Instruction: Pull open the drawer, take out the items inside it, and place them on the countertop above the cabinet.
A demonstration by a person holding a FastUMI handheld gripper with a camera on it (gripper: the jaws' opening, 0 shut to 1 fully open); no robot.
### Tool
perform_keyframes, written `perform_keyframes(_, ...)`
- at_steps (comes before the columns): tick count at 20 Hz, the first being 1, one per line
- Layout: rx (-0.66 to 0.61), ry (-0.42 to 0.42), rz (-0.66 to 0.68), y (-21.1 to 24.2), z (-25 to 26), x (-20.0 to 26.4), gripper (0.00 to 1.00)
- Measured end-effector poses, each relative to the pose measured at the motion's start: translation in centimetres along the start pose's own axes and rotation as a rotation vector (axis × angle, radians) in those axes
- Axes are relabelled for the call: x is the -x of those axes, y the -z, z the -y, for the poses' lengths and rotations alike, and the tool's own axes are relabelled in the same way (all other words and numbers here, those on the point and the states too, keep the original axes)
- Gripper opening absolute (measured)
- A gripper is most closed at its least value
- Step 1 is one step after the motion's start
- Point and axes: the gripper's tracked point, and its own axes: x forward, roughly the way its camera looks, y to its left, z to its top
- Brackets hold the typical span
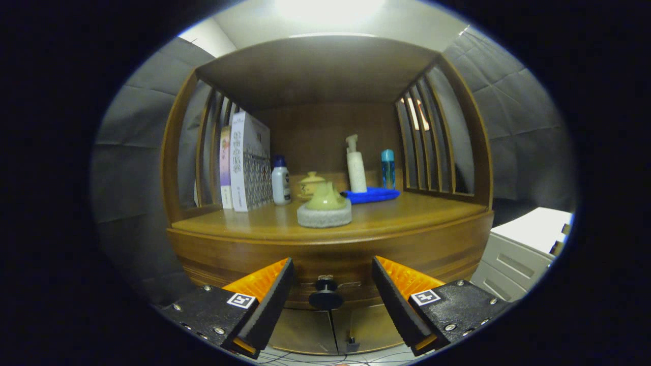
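My gripper (333,284) sits spread wide, with nothing between its fingers but air, and it has hold of nothing. Straight ahead, in the gap between the two fingers and not touching either one, I see the dark round knob (326,296) of the drawer (335,262). The drawer front looks flush with the curved wooden cabinet (213,254) and so closed, though the fisheye bend makes the seam hard to judge. Below the knob and between my fingers are two lower cabinet doors (330,330) that meet at a centre line.

Beyond and above my fingers lies the table (407,211) of the cabinet, a wooden top under a roofed shelf with slatted sides. Nearest me on it, just above the knob, is a pale green lid-like piece (325,198) resting on a grey round base (324,216). Farther back, to the left of my fingers, tall boxes (248,162) stand upright against the side slats, with a small white bottle (280,182) with a dark cap just beside them. A small yellowish lidded jar (310,184) stands behind the green piece. To the right a white pump bottle (356,165) stands on a blue tray (374,194), and a blue bottle (388,169) stands just behind the tray.

Off past my right finger is a white drawer unit (524,249), well apart from the cabinet.
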Motion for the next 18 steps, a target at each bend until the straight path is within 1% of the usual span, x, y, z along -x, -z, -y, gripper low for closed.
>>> perform_keyframes(4,0.024,-0.014,0.069,-4.7,0.4,4.0,0.95)
perform_keyframes(8,0.039,-0.018,0.120,-8.2,0.9,8.0,0.95)
perform_keyframes(13,0.037,-0.001,0.146,-10.2,2.6,11.8,0.95)
perform_keyframes(18,0.056,0.017,0.161,-11.0,4.2,14.5,0.95)
